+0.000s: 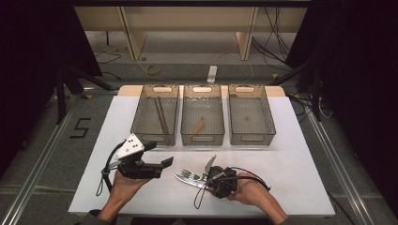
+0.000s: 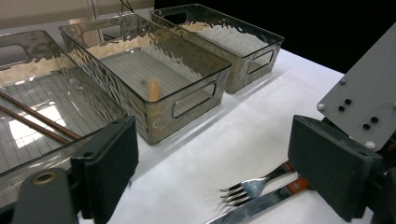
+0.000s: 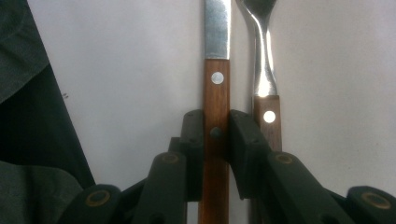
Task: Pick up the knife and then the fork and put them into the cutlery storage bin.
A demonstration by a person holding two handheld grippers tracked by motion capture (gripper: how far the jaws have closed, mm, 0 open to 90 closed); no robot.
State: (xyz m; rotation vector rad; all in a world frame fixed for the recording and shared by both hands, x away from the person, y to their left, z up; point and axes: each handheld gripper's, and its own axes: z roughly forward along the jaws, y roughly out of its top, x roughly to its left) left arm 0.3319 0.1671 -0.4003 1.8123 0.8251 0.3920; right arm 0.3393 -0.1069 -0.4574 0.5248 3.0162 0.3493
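Between the closed jaws of the right gripper (image 3: 216, 133), a wooden-handled steel knife (image 3: 216, 93) is clamped; the neighbouring wooden-handled fork (image 3: 266, 88), just outside one jaw, should be left undisturbed, while the left gripper (image 2: 212, 163) is held open.

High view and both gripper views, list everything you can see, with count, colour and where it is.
Bins: three, clear grey plastic, side by side at the table's far edge.
Chopsticks: two, dark brown, in the left bin.
Wooden stick: one, orange-brown, in the middle bin.
Knife: one, steel blade, wooden handle, on the table near the person.
Fork: one, steel, wooden handle, lying beside the knife.
Table cover: one, white.
Left gripper: black, open, above the table.
Right gripper: black, closed on the knife's handle.
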